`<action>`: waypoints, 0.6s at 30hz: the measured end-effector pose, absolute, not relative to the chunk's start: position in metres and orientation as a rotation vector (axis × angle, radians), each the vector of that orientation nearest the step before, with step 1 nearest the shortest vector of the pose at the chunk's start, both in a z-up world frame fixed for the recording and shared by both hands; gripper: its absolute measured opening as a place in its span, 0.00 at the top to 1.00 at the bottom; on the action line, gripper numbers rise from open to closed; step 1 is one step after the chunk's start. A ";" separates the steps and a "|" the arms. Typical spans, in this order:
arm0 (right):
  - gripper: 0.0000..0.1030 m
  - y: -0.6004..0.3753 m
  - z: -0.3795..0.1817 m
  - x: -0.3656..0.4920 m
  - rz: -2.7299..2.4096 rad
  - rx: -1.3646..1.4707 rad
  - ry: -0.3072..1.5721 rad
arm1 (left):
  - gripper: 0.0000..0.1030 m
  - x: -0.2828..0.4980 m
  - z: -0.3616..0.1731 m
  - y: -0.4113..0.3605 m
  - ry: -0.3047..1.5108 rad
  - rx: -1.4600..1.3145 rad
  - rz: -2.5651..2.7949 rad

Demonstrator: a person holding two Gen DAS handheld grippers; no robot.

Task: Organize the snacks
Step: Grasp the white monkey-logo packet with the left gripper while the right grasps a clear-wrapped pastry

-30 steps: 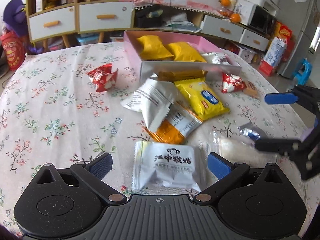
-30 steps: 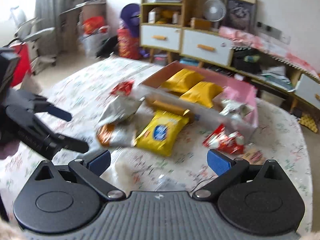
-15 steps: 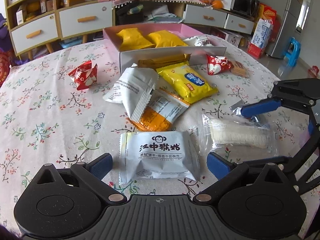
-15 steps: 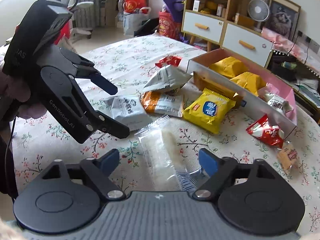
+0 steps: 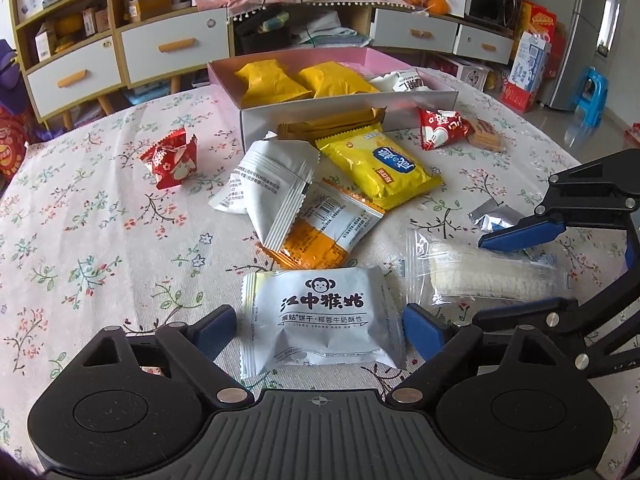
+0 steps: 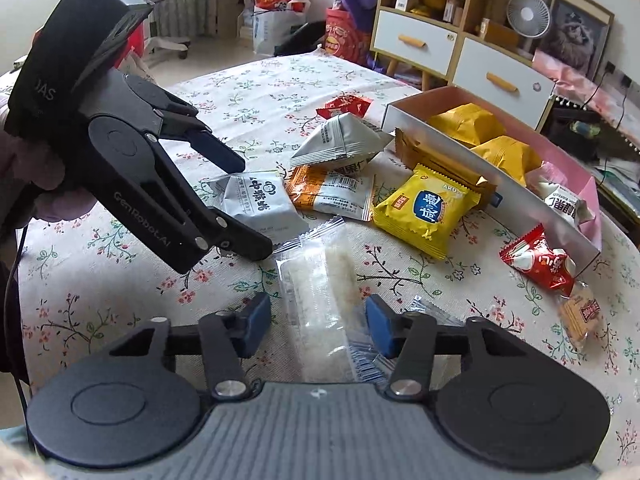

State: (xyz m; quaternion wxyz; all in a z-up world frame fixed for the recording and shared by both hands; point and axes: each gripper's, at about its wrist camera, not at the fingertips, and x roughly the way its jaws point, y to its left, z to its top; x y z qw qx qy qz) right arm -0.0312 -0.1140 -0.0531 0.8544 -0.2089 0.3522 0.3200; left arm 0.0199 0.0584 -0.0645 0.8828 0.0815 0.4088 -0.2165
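On the floral cloth short of the box (image 5: 344,100), the white pack (image 5: 320,320) lies between the left gripper's (image 5: 318,326) spread fingers and the clear pack (image 6: 320,300) between the right gripper's (image 6: 316,318), also spread, so either slick wrapper may slip or crumple on closing.

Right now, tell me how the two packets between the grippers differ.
The monkey packet is opaque white and printed, squarish and puffy; the clear packet is see-through, long and flat, showing a pale bar. The first lies between the left gripper fingers, the second between the right gripper fingers. Both lie flat, ungripped.
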 end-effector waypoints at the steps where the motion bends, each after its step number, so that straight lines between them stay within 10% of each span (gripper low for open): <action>1: 0.58 -0.114 -0.053 -0.031 0.669 -0.442 0.741 | 0.16 0.020 -0.064 0.058 0.850 0.176 -0.446; 18: 0.79 -0.112 -0.050 -0.026 0.639 -0.457 0.731 | 0.33 0.021 -0.060 0.059 0.846 0.182 -0.420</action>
